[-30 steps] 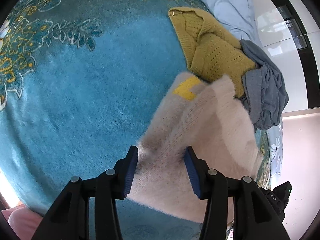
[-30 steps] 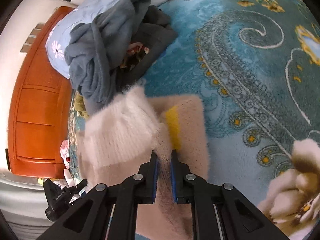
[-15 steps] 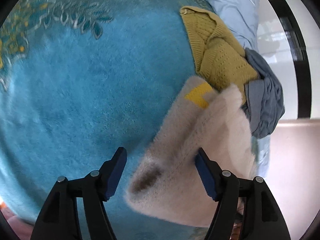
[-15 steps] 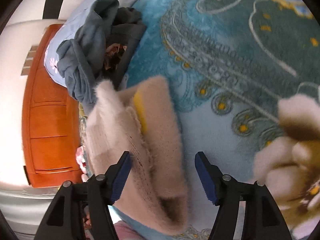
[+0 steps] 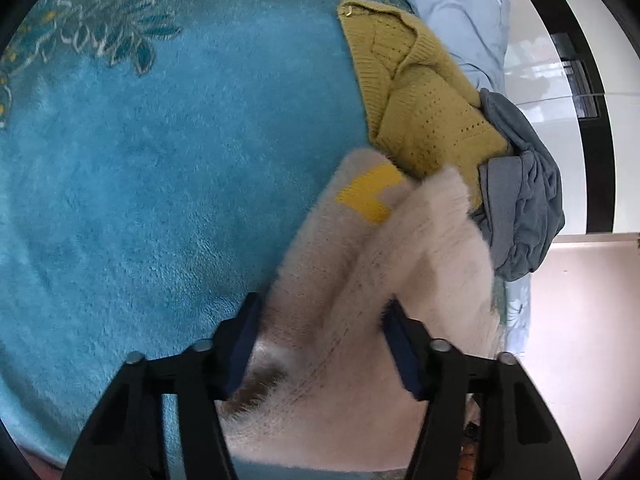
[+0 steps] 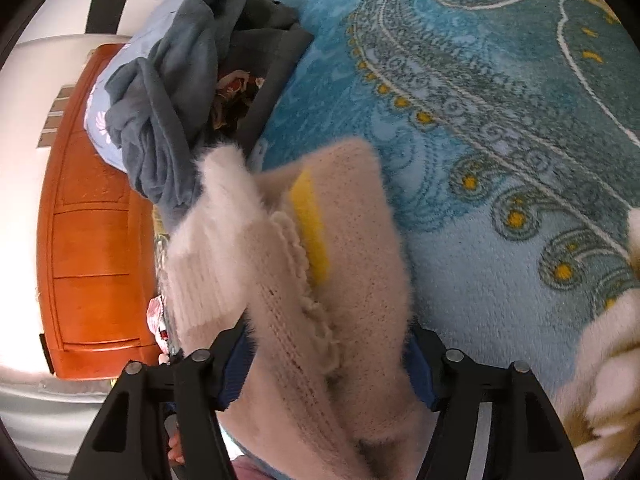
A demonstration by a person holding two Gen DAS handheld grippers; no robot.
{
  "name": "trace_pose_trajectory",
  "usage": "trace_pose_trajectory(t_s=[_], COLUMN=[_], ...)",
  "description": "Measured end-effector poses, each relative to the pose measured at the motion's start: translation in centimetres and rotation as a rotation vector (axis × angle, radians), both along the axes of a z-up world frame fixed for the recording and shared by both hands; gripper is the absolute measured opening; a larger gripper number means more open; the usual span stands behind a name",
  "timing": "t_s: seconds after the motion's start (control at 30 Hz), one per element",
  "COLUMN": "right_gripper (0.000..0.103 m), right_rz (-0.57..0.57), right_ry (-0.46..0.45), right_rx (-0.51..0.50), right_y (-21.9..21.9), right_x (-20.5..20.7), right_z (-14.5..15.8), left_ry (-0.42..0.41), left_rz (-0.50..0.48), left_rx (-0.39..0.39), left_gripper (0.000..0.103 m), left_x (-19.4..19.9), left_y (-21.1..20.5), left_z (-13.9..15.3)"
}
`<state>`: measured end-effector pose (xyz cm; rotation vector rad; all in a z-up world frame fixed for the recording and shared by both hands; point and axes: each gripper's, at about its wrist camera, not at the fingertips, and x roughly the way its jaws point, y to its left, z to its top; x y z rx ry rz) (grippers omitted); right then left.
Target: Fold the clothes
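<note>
A fluffy cream sweater point(image 5: 380, 280) with a yellow patch point(image 5: 370, 192) lies folded on the teal blanket point(image 5: 160, 160). My left gripper point(image 5: 324, 340) is open, its jaws wide on either side of the sweater's near end. In the right wrist view the same sweater point(image 6: 320, 272) lies between the wide-open jaws of my right gripper point(image 6: 328, 364). Neither gripper pinches the fabric. The sweater's near edge is hidden under the gripper bodies.
A mustard knit garment point(image 5: 420, 100) and a crumpled grey garment point(image 5: 524, 200) lie just beyond the sweater, with a pale blue pillow point(image 5: 460, 4) behind. In the right wrist view the grey pile point(image 6: 180, 92) sits by an orange wooden cabinet point(image 6: 88, 240).
The right gripper, shut on the sweater a second ago, has opened wide and let it go. The left gripper's jaws opened wider, then moved in closer over the sweater.
</note>
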<state>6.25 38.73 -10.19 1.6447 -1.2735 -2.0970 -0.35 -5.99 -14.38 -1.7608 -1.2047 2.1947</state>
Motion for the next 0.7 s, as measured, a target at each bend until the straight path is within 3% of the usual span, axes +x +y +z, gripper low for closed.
trace_pose_trajectory(t_s=[0.07, 0.13, 0.2, 0.37, 0.53, 0.7], right_gripper=[0.053, 0.040, 0.036, 0.032, 0.032, 0.032], right_rz=[0.007, 0.014, 0.021, 0.035, -0.015, -0.065], right_ry=[0.010, 0.021, 0.031, 0.061, 0.155, 0.248], right_rx=[0.002, 0.005, 0.007, 0.013, 0.020, 0.027], right_y=[-0.3, -0.6, -0.9, -1.5, 1.8, 5.1], right_x=[0.0, 0.1, 0.1, 0.4, 4.2, 8.1], right_z=[1.0, 1.9, 2.9, 5.3, 9.5, 13.6], left_ry=[0.018, 0.035, 0.045, 0.062, 0.142, 0.219], left_rz=[-0.009, -0.030, -0.051, -0.085, -0.164, -0.293], left_rx=[-0.024, -0.055, -0.091, -0.139, -0.149, -0.121], left_gripper=[0.037, 0.032, 0.029, 0.026, 0.026, 0.026], left_x=[0.2, 0.4, 0.6, 2.5, 4.5, 4.6], left_y=[0.4, 0.9, 1.4, 2.6, 4.9, 11.5], left_z=[0.9, 2.1, 3.1, 5.6, 9.0, 12.5])
